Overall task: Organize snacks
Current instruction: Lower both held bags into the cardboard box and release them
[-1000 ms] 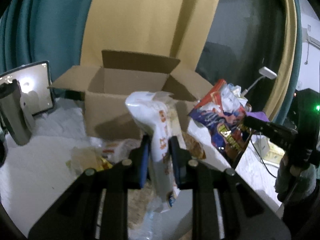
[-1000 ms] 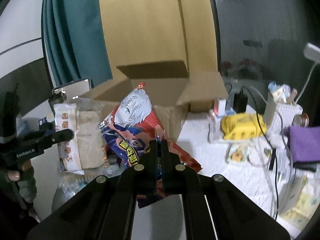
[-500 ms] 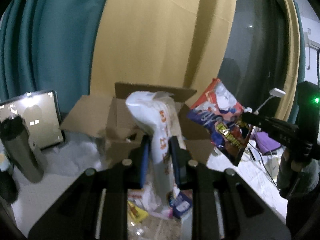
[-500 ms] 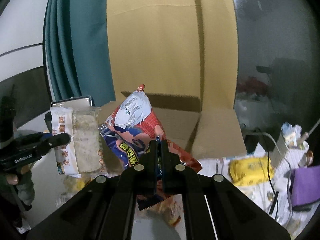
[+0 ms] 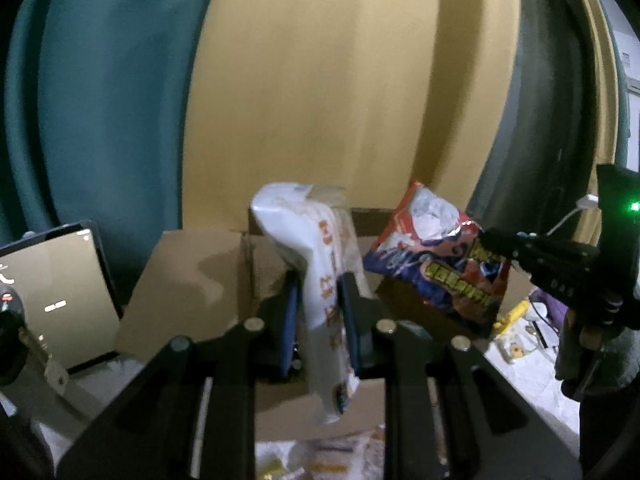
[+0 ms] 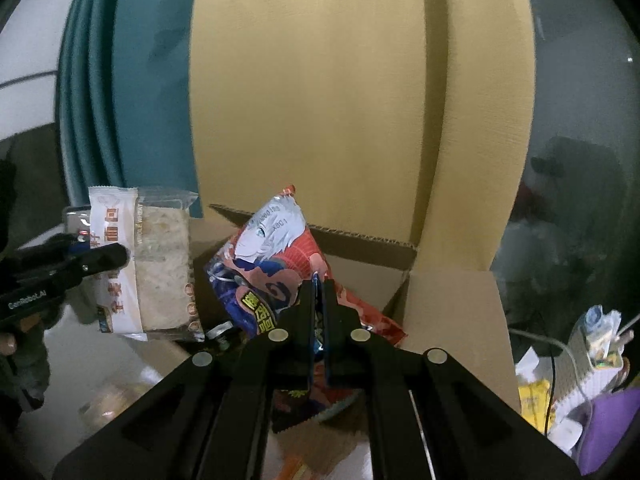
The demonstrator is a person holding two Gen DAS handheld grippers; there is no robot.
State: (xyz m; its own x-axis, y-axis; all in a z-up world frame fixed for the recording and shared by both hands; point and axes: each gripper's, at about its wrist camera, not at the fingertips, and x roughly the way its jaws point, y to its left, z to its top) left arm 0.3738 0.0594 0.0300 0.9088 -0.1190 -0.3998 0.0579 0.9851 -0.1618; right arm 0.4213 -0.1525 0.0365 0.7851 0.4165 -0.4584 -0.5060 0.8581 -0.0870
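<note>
My left gripper (image 5: 318, 280) is shut on a white bread packet (image 5: 308, 248) and holds it upright above the open cardboard box (image 5: 192, 288). My right gripper (image 6: 318, 280) is shut on a red and blue snack bag (image 6: 272, 264) with a cartoon face, held over the same box (image 6: 448, 320). In the left wrist view the snack bag (image 5: 436, 264) hangs to the right in the right gripper's fingers (image 5: 516, 252). In the right wrist view the bread packet (image 6: 144, 264) hangs at the left in the left gripper's fingers (image 6: 92, 260).
A tablet screen (image 5: 52, 292) stands left of the box beside a dark flask (image 5: 12, 320). More snack packets (image 5: 320, 460) lie on the table in front of the box. Yellow packets (image 6: 536, 400), cables and a purple item (image 6: 612, 428) crowd the right side. Curtains hang behind.
Both grippers have risen and moved toward the box with their packets. The box now sits lower and closer in both views, and the table in front has mostly dropped out of sight.
</note>
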